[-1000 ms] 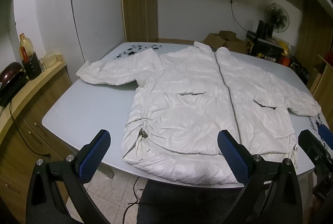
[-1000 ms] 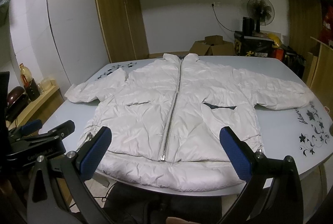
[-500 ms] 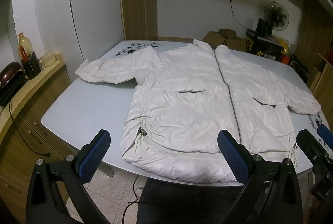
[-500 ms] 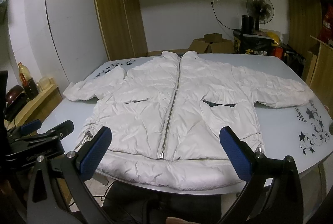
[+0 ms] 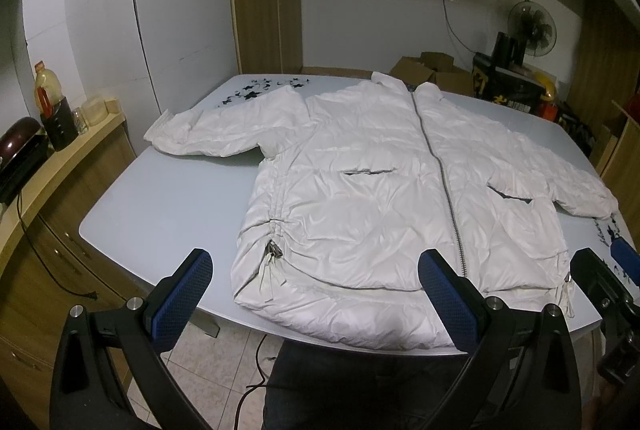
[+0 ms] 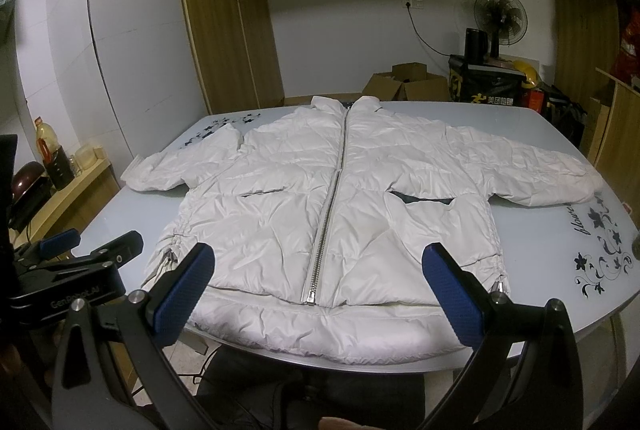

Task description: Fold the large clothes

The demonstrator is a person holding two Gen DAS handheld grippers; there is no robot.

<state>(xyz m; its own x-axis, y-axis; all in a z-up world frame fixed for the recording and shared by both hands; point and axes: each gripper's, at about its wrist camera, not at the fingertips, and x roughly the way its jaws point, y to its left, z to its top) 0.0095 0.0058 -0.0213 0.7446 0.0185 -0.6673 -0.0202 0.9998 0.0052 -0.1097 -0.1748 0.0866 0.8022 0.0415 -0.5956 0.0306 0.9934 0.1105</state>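
Left tool (image 5: 316,298): blue-padded fingers spread wide apart, nothing between them; held off the near edge of the desk (image 5: 160,198), short of the jacket's hem.
Right tool (image 6: 320,294): fingers likewise wide apart and empty; held at the near edge, roughly centred on the zipper (image 6: 330,206).
White puffer jacket (image 5: 380,198): lies flat on the desk, front up, zipped closed; hem toward the tools and slightly overhanging the near edge, collar at the far side. Both sleeves are spread outward, one to each side. Two slit pockets flank the zipper; drawcords hang at both hem corners.
Desk: pale glass top with black floral print at the corners.
Beyond: cardboard boxes (image 6: 408,84), standing fan (image 6: 498,16).
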